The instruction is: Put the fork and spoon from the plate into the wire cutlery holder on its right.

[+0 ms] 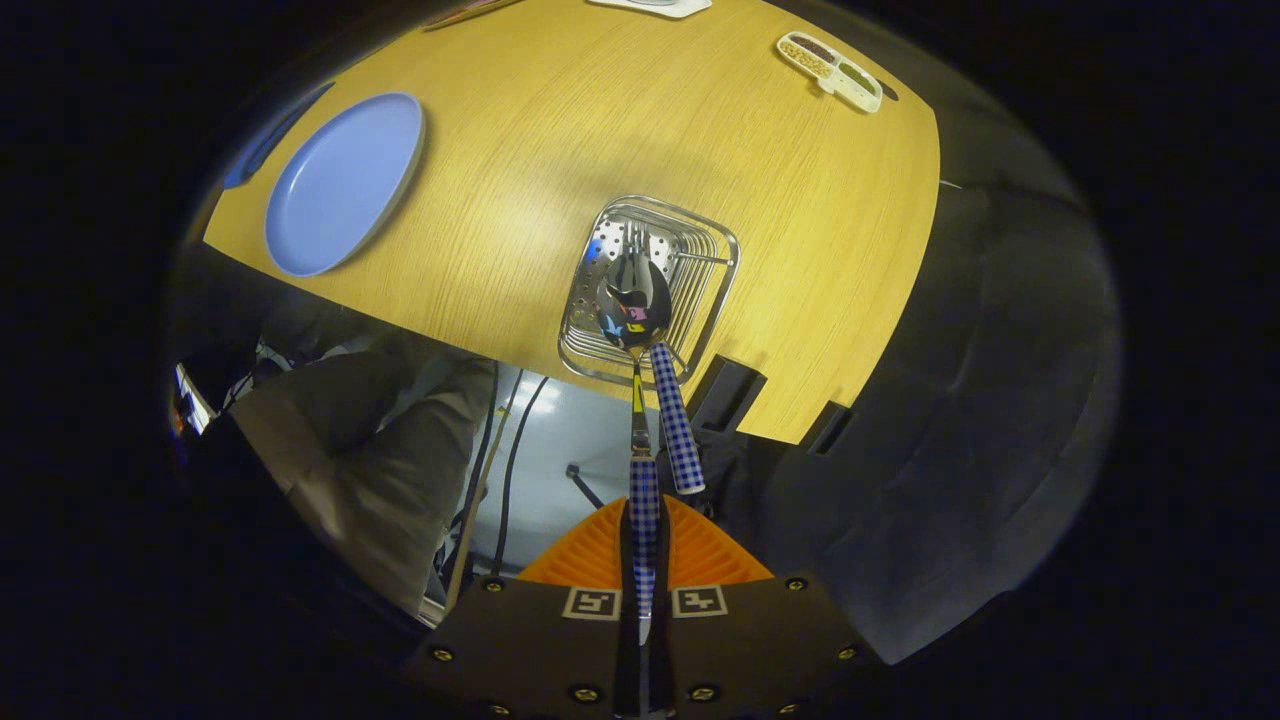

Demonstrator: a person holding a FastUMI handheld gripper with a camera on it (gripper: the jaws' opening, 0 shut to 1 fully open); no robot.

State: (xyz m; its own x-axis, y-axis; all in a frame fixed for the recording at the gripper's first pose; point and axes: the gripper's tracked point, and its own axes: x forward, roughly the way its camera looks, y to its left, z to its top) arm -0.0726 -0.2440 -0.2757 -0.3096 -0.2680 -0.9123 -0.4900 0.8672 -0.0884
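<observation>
1. A wooden table (560, 130) with a light grain fills the upper scene.
2. A white divided snack tray (830, 70) holding small bits of food sits near the table's far corner.
3. Black cables (510, 460) hang below the table edge against a pale floor (570, 440).
4. A person's trouser leg (390, 470) shows beside the cables.

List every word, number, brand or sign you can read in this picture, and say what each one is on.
None: no readable word or number anywhere.
Two square black-and-white code markers sit on the gripper body: patterns, not text.
The gripper is shut on a checked handle above the wire cutlery holder; neither carries lettering.
</observation>
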